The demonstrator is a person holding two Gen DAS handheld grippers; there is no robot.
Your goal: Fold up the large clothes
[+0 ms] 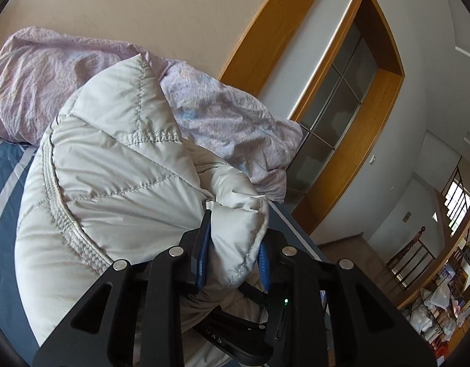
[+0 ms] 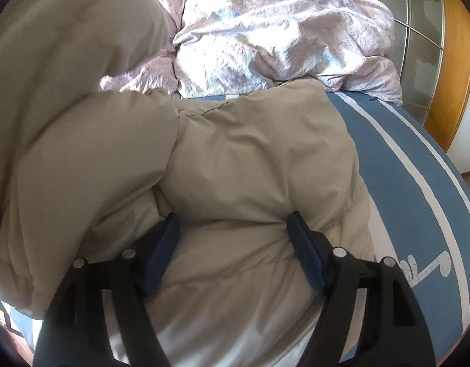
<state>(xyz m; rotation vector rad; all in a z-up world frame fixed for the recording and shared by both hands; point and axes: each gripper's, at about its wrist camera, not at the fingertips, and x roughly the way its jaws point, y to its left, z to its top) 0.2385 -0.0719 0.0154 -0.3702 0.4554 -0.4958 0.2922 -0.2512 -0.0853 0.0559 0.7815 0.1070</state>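
A large beige padded jacket (image 2: 250, 159) lies on the bed. In the left wrist view its pale quilted lining (image 1: 112, 168) bulges up, lifted. My left gripper (image 1: 235, 238) is shut on a thick fold of the jacket, the blue pads (image 1: 204, 250) pressed against both sides of it. My right gripper (image 2: 235, 235) is open, its blue pads (image 2: 305, 250) wide apart and resting on the jacket's surface, a bulge of fabric between them. Another part of the jacket (image 2: 66, 46) hangs raised at the upper left of the right wrist view.
The bed has a blue sheet with white stripes (image 2: 418, 168). A crumpled lilac duvet (image 2: 281, 30) is heaped at the head of the bed, also in the left wrist view (image 1: 219, 113). A wooden-framed glass door (image 1: 342, 107) and cluttered shelves (image 1: 434, 299) stand beyond the bed's edge.
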